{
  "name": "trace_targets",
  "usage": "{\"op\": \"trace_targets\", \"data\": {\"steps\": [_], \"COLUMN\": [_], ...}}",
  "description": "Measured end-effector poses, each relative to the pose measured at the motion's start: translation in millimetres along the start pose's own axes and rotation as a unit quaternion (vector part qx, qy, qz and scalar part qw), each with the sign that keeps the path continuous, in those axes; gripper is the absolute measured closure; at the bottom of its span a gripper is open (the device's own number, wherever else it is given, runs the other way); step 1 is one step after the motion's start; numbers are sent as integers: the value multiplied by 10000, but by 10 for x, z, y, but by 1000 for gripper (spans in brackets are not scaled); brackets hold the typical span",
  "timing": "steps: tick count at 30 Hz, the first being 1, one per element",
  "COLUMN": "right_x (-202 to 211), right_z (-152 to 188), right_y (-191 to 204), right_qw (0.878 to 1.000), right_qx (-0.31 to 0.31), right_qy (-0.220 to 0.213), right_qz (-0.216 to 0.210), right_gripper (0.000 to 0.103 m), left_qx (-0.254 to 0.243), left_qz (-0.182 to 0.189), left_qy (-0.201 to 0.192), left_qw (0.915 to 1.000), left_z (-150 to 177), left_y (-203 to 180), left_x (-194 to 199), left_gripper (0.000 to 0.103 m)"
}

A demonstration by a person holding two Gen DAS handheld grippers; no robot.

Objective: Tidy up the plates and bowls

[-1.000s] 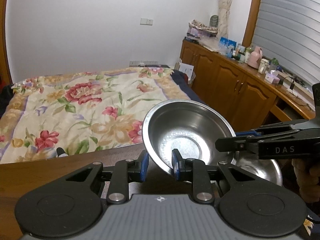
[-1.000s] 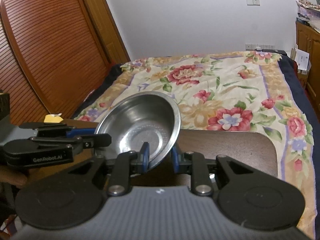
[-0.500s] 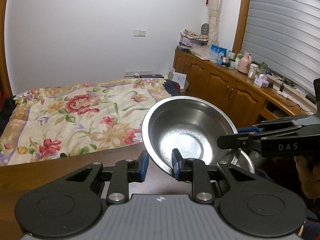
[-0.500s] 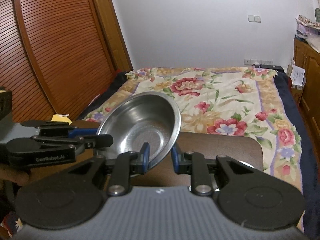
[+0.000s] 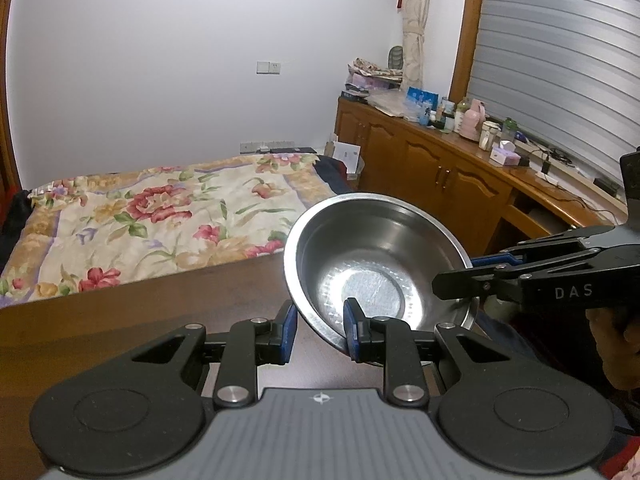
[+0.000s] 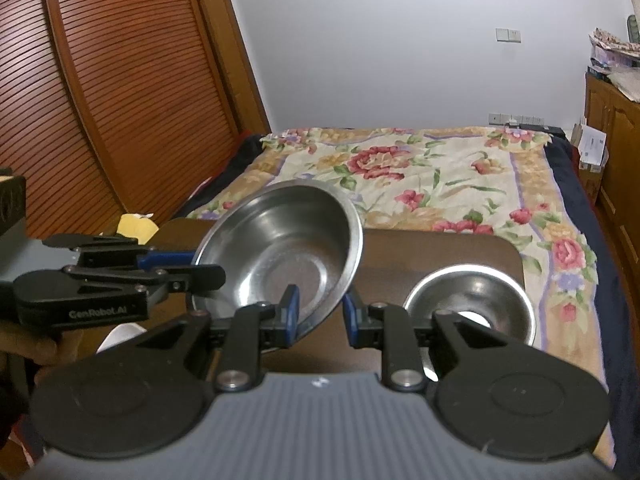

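Steel bowl [image 5: 380, 264] fills the middle of your left wrist view, tilted, raised over the dark wooden table [image 5: 120, 320]. Your left gripper [image 5: 318, 330] has the bowl's near rim between its blue pads: the right pad [image 5: 351, 328] sits inside the bowl, the left pad [image 5: 289, 330] stands apart from the wall, so the fingers look slack, not pinched. Your right gripper [image 5: 454, 286] comes in from the right, its tips at the bowl's right rim; from here you cannot tell whether it bites. Your hand [image 5: 620, 344] shows at the right edge. Far behind, a flowered bedspread [image 5: 160, 220] and a wooden cabinet [image 5: 440, 176] along the right wall.

Right wrist view: the same bowl [image 6: 280, 256] tilts above the table [image 6: 420, 256], left of centre. Your right gripper [image 6: 319, 314] has the near rim between its pads; the left pad [image 6: 291, 308] lies against the inside, the right pad [image 6: 349, 316] stands clear of the outside, so it is released. Your left gripper [image 6: 208, 274] reaches in from the left to the bowl's left rim. A second steel bowl [image 6: 468, 300] rests on the table to the right, near its far right corner, apart from the held one. Slatted wooden doors [image 6: 100, 80] stand far left.
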State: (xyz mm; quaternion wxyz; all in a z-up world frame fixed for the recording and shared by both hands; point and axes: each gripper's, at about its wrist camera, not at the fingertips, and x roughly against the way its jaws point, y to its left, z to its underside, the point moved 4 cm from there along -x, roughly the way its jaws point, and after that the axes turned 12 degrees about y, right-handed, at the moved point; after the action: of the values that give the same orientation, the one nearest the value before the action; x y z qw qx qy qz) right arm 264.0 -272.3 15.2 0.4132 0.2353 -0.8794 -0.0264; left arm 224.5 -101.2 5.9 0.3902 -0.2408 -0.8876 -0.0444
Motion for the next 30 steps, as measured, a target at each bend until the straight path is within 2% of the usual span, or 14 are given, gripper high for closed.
{"op": "trace_targets", "data": {"steps": [13,18,25,30], "right_x": [1,30,-13,-22], "right_z": [394,552,776,925], "right_y": [117,187,209,238], "right_qw": [9991,9983,9967,9968], "right_qx": [-53,19,27,60], "right_qy": [200,219,303,325], "right_qz": [-372,-531,-758,-732], "right_gripper": [78,77,77,77], "left_qx": [130,-6,50,57], "left_qz": [40,-57,-87,-129], "left_qy": [186,301,453,480], "left_qw": [9997,9995,9989,9987], "left_z": [402,523,763,935], "left_y": [-85,-144,-163,-237], "left_x": [156,212,216,213], "left_gripper": [76,76,76,76]}}
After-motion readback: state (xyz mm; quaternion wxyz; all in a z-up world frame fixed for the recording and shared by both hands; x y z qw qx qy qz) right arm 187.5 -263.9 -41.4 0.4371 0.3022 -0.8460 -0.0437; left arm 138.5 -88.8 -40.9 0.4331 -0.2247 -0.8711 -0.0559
